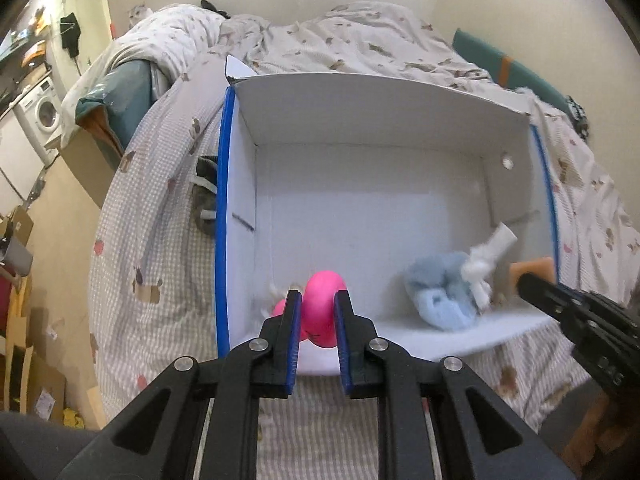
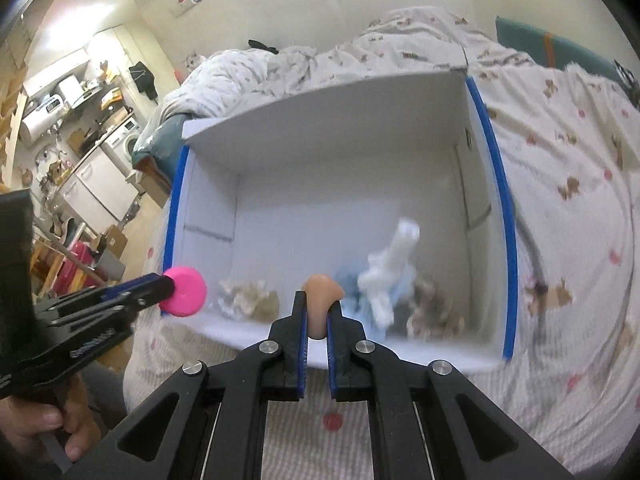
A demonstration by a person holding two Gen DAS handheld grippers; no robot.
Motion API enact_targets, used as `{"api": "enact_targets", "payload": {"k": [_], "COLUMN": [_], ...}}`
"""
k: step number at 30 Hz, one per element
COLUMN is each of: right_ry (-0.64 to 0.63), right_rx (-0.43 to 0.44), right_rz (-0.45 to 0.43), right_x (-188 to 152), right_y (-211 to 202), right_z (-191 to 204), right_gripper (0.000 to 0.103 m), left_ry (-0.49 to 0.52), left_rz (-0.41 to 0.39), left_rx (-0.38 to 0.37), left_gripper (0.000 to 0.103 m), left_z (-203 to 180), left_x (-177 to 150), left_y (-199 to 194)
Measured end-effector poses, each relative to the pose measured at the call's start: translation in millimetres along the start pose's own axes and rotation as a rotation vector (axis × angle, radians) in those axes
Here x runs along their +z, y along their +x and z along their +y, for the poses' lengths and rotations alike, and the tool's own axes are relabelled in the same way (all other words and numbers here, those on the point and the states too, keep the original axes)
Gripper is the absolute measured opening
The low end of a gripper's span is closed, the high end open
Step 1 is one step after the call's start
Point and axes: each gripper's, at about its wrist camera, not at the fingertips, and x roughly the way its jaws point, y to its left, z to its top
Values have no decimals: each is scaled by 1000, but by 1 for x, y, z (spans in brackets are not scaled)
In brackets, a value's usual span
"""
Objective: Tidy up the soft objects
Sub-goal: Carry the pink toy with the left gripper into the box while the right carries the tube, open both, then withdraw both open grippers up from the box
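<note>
In the left wrist view my left gripper [image 1: 317,296] is shut on a pink rubbery toy [image 1: 322,308], held over the near left corner of a white box [image 1: 360,112] with blue edges. From the right, my right gripper [image 1: 525,280] comes in carrying an orange-tan piece [image 1: 532,268]. In the right wrist view my right gripper [image 2: 319,300] is shut on that peach soft piece [image 2: 320,292] above the box's near wall [image 2: 280,332]. The left gripper [image 2: 170,286] shows at the left with the pink toy [image 2: 185,290]. Inside the box lie a blue fluffy item [image 2: 352,284], a white plush [image 2: 394,260] and beige plush pieces [image 2: 250,300].
The box sits on a bed with a patterned duvet [image 1: 160,240]. A grey item [image 1: 204,196] lies against the box's left outside wall. A teal pillow [image 1: 512,64] is at the far right. Floor, cardboard and a washing machine [image 1: 44,114] lie left. A hand [image 2: 40,432] holds the left gripper's handle.
</note>
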Motion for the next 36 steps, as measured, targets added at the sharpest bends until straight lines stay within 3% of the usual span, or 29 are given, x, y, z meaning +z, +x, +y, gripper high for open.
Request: {"api": "enact_targets", "payload": {"k": [13, 23, 25, 27, 28, 30, 31, 33, 36], "right_ry": [86, 116, 125, 127, 127, 139, 147, 170, 186], "right_rx": [-92, -89, -78, -72, -68, -65, -62, -57, -60], "right_rz": [76, 66, 54, 54, 56, 60, 61, 48, 22], "right_x": [18, 11, 8, 7, 7, 8, 8, 9, 10], "right_y": [64, 69, 65, 64, 63, 62, 61, 58, 52], "right_z": [-30, -38, -39, -38, -39, -41, -41, -42, -42], "right_gripper": [9, 9, 9, 11, 13, 28, 34, 73, 77], "left_ry": [32, 41, 45, 52, 54, 46, 37, 28, 26], "left_rz": [84, 78, 64, 59, 60, 57, 51, 43, 38], "left_rx": [73, 85, 82, 80, 80, 95, 101, 100, 105], "left_gripper": [15, 15, 18, 32, 38, 66, 68, 68, 68], "left_z": [-15, -18, -18, -20, -21, -23, -22, -21, -18], "left_x": [14, 13, 13, 14, 14, 14, 14, 15, 15], "left_y": [68, 67, 62, 58, 57, 52, 50, 45, 41]}}
